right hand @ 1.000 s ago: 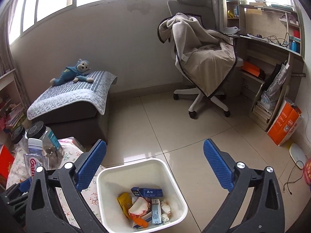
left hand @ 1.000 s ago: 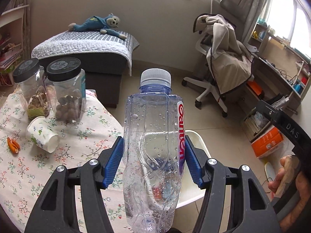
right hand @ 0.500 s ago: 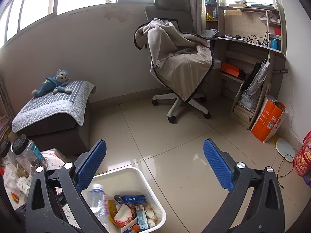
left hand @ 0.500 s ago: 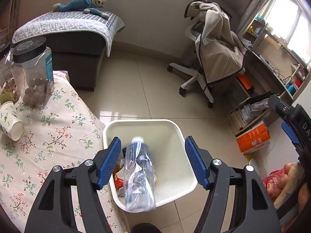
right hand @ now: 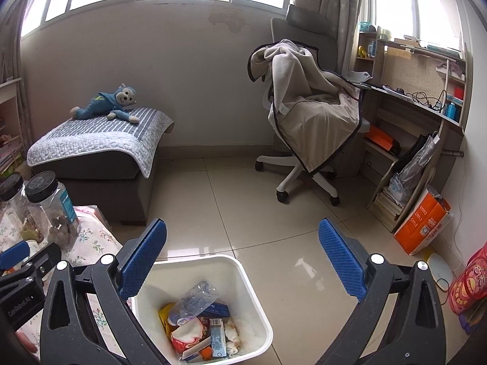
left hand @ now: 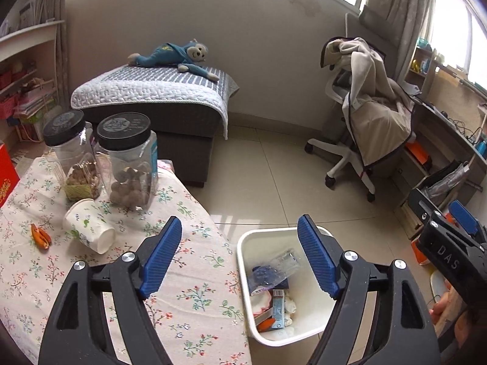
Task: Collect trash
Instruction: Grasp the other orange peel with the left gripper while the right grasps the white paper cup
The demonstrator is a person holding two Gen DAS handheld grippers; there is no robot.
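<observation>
In the left wrist view, the left gripper is hovering with its blue fingers spread wide and holding nothing, straddling the edge of the table and the white bin standing on the floor just beside it. A clear plastic bottle is lying inside the bin on top of other rubbish. On the flowered tablecloth, a paper cup is lying on its side, with a small orange scrap near it, both apart from the gripper. Behind them two black-lidded jars are standing close together. At the right edge the right gripper is showing, its body reading "DAS". In the right wrist view, the right gripper is hanging above the bin with its fingers likewise wide apart and empty; its left finger is covering the bin's near-left corner. The bottle is resting tilted among wrappers and small boxes whose print is too small to read. At the lower left the left gripper is showing, lettered "CenRobot.AI" as far as can be read. Farther off, a toy monkey is lying on a padded bench and a blanket is draping over an office chair.
</observation>
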